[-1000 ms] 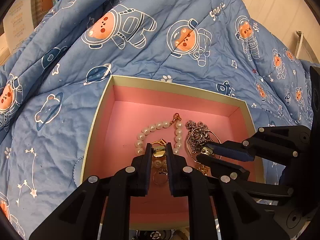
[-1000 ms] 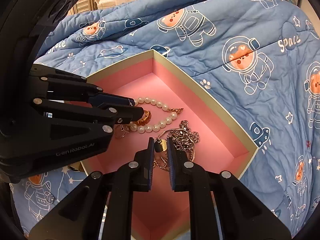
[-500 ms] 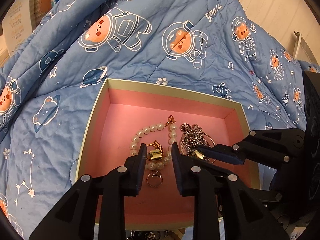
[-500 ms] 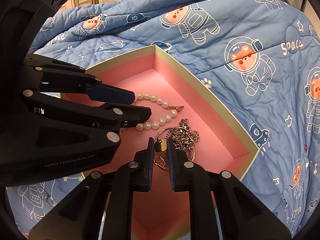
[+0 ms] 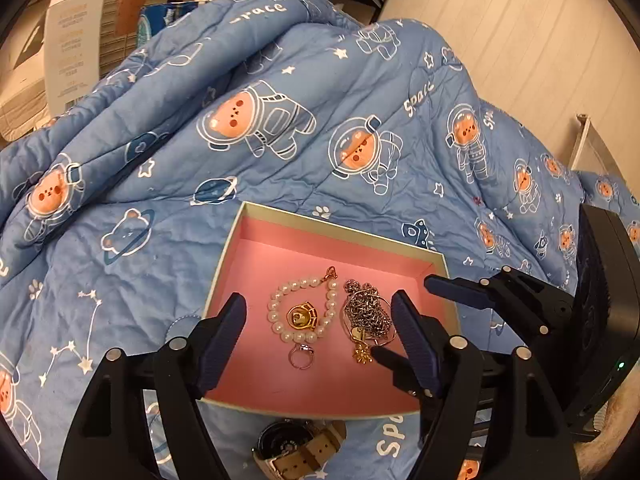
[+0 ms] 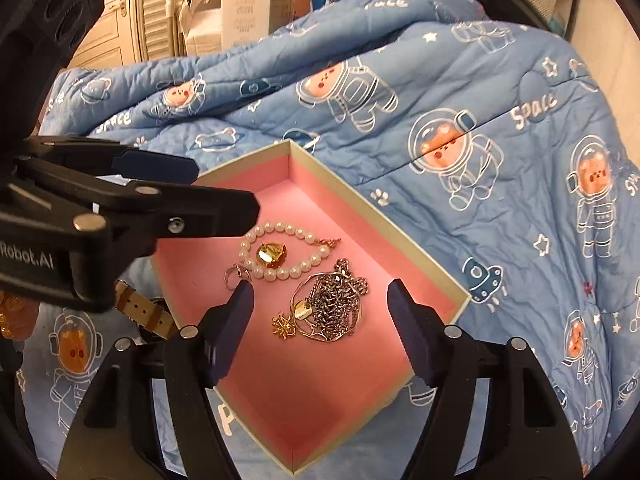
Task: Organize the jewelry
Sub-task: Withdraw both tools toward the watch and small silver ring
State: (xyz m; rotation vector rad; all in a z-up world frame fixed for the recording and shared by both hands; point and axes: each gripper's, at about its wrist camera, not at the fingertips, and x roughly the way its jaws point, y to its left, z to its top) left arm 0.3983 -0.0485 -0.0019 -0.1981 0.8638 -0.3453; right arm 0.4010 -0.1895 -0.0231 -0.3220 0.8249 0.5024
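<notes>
A shallow pink-lined box lies on the blue quilt. In it lie a pearl bracelet, a gold charm inside its loop, a silver ring, a silver chain heap and a small gold pendant. My left gripper is open and empty above the box's near side. My right gripper is open and empty above the chain heap.
A watch with a tan strap lies on the quilt just outside the box's near edge. Cardboard boxes and shelving stand behind the bed. A pale wall is at the right.
Both grippers opened, let go of their gold pieces into the box, and pulled back and up from it.
</notes>
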